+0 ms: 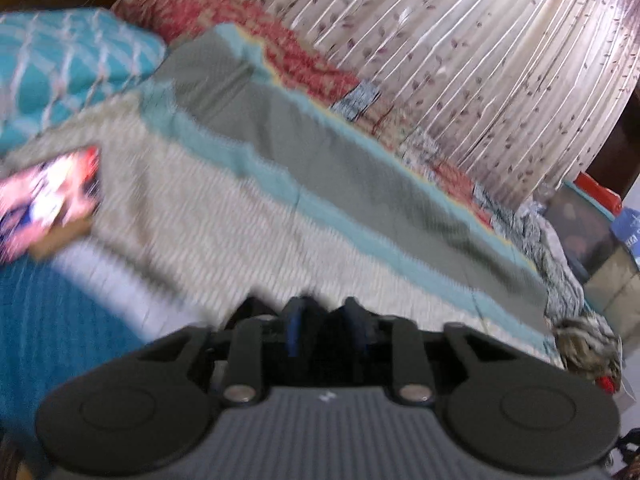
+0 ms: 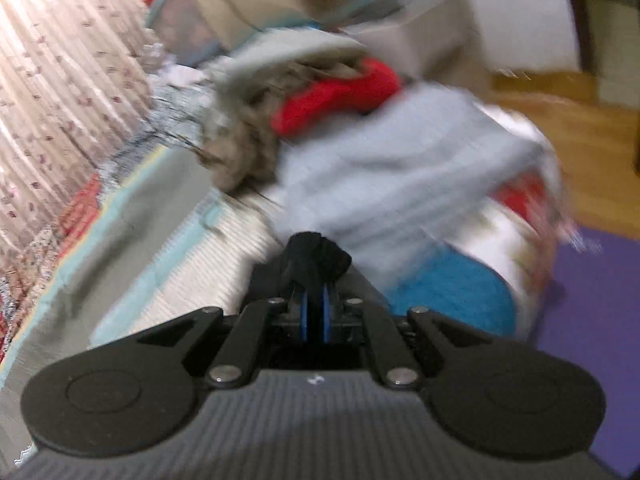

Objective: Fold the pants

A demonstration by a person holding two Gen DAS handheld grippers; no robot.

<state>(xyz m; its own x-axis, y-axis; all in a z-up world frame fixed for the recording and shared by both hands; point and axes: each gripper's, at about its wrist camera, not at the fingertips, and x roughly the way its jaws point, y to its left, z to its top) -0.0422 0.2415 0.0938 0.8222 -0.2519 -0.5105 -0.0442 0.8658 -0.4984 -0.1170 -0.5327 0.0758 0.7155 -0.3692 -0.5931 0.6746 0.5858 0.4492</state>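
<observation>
Right gripper [image 2: 315, 258] is clamped on a wad of black fabric [image 2: 316, 250], likely the pants; left gripper [image 1: 326, 312] nearly closed, contents unclear. Thin pinch could slip, or snag the laundry pile [image 2: 360, 140].

Left gripper [image 1: 320, 312] tilted downward, fingers nearly together, right gripper [image 2: 316, 252] likewise, fingers pinched shut

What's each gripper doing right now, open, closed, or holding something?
Left gripper: nearly closed; blur hides whether anything is pinched.
Right gripper: closed on a bunched piece of black fabric.
</observation>
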